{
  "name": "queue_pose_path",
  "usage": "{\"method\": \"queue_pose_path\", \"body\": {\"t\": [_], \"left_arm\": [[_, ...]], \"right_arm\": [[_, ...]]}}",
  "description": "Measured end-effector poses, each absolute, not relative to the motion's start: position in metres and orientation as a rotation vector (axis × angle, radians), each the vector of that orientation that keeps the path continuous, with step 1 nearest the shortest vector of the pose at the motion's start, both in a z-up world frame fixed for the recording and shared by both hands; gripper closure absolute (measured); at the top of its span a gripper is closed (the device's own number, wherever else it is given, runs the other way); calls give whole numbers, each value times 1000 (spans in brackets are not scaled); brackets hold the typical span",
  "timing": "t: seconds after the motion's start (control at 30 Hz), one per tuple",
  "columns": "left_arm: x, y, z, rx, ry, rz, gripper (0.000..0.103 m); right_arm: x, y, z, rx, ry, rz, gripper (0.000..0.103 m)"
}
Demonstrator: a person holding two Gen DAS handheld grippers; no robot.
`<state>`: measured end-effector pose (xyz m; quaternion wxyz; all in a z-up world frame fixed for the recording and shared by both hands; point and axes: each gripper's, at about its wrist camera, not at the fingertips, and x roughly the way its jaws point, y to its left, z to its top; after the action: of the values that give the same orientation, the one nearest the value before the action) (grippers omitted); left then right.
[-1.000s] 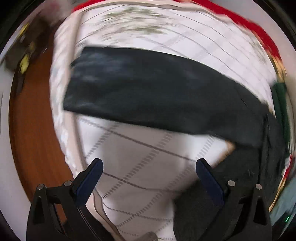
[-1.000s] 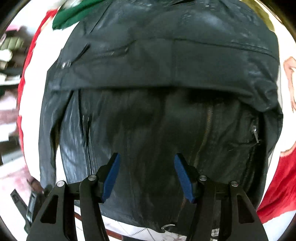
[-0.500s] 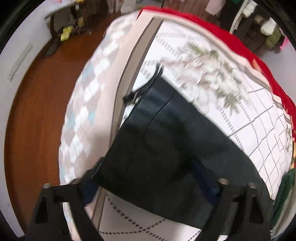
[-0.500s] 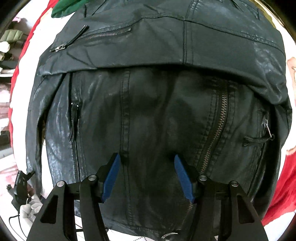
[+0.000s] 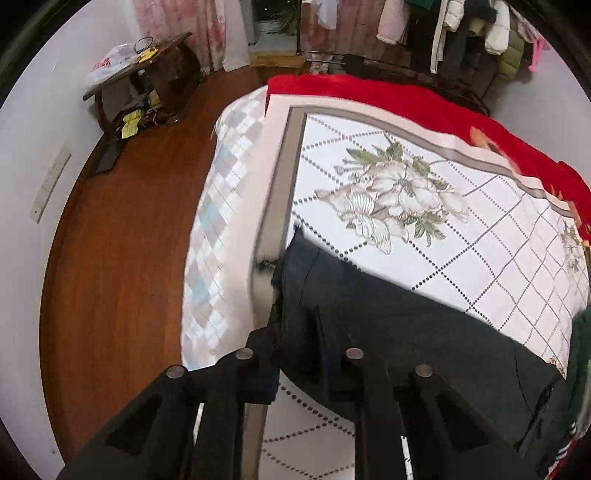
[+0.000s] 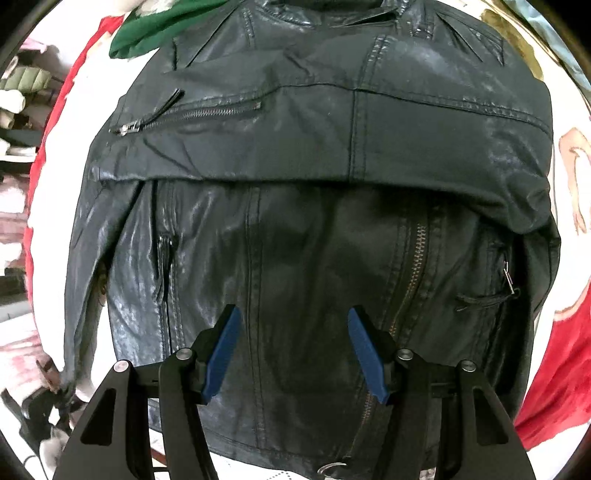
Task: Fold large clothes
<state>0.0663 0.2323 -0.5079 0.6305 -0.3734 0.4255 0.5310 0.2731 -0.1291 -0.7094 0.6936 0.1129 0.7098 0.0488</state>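
A black leather jacket (image 6: pixel 314 236) lies front up on the bed, one sleeve (image 6: pixel 332 144) folded across its chest. Above its lower front hovers my right gripper (image 6: pixel 291 343), open, with nothing between its blue pads. In the left wrist view the other sleeve (image 5: pixel 406 325) stretches across the flowered bed cover (image 5: pixel 388 184) toward the bed's edge. My left gripper (image 5: pixel 295 325) is at its cuff end, jaws closing, with the cuff pinched between the fingers.
A red blanket (image 5: pixel 369 92) covers the far side of the bed. A green garment (image 6: pixel 147 29) lies by the jacket's collar. Left of the bed are a wooden floor (image 5: pixel 129 240), a low dark table (image 5: pixel 147 81) and a clothes rack (image 5: pixel 461 29).
My left gripper swung from wide open above the sleeve to its cuff end and closed on it. The right gripper shifted slightly over the jacket, still open.
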Motion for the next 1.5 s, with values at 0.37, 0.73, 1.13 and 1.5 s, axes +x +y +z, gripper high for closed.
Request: {"method": "queue_pose_path", "body": {"t": [0.37,0.73,1.13,1.5], "left_arm": [[164,184,-397,-494,769,986,98],[295,63,-361,-80,742,516,100],[370,-175,-387,16,894,-105,100],[380,-307,-463,121,1136,-280,90]], "right_arm": [[279,-156,-683,175,1514,2,40],[324,-178,-675,74,1411,-149,17],[281,-312,-680,424,1388,-331,17],[213,-418,-709,565,1455,-481,17]]}}
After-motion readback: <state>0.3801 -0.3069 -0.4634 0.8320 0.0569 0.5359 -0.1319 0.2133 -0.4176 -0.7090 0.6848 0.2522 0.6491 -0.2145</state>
